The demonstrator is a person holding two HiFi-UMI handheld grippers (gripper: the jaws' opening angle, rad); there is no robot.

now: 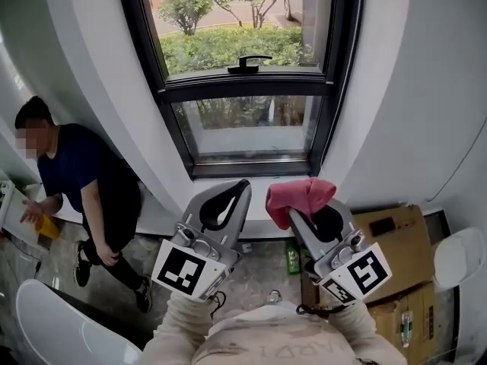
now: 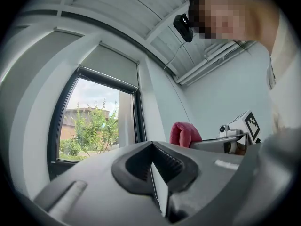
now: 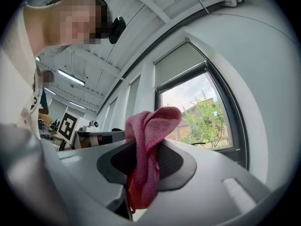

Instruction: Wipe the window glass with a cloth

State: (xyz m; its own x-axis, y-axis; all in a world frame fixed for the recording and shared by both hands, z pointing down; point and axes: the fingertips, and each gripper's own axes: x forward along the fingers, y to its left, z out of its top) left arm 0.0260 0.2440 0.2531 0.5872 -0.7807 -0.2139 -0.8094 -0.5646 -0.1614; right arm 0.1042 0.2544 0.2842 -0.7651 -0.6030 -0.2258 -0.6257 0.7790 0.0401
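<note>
Soft daylight is admitted through the window (image 1: 243, 90); shadows are kept faint. Both gripper views are bent by fisheye distortion and ringed with black

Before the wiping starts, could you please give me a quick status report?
Right gripper shut on pink cloth, short of the window glass. Left gripper shut, empty. Nothing in the way of the glass.
</note>
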